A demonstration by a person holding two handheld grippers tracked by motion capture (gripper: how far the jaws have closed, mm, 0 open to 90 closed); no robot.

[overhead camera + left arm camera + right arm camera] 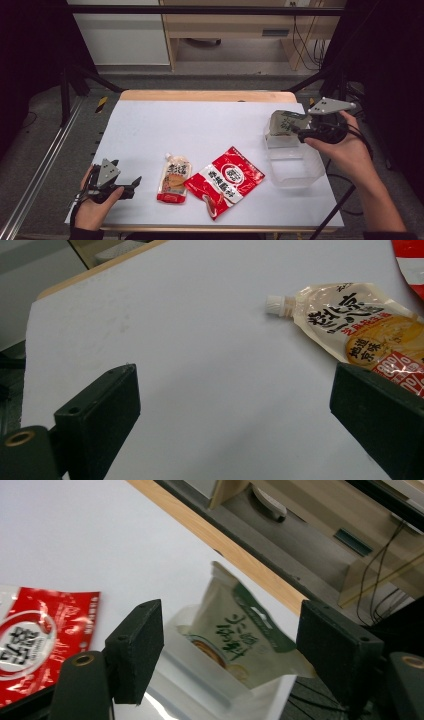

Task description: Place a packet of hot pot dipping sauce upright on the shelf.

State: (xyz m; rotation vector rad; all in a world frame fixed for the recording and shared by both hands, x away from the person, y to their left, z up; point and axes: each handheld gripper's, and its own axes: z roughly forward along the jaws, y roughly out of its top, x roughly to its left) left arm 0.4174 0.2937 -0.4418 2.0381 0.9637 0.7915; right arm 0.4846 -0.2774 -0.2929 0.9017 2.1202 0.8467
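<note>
While the right gripper [299,131] hovers at about three o'clock on the white tabletop [200,125], its jaws stand spread wide with nothing between them; the green-and-white pouch [237,635] sits just past them, leaning in the far end of the clear plastic bin [300,167]. Whether the pouch has fully settled cannot be told, since it looks tilted against the bin wall. Judging from this, one of three packets is in the bin and two are left. The spouted pouch [174,178] and the red snack bag [225,180] lie side by side near six o'clock, edges touching or overlapping slightly, both well apart from the bin. The left gripper [131,186] rests at roughly eight o'clock, jaws likewise parted and empty, aimed toward the spouted pouch, which lies near it and seems the likely next pick.
</note>
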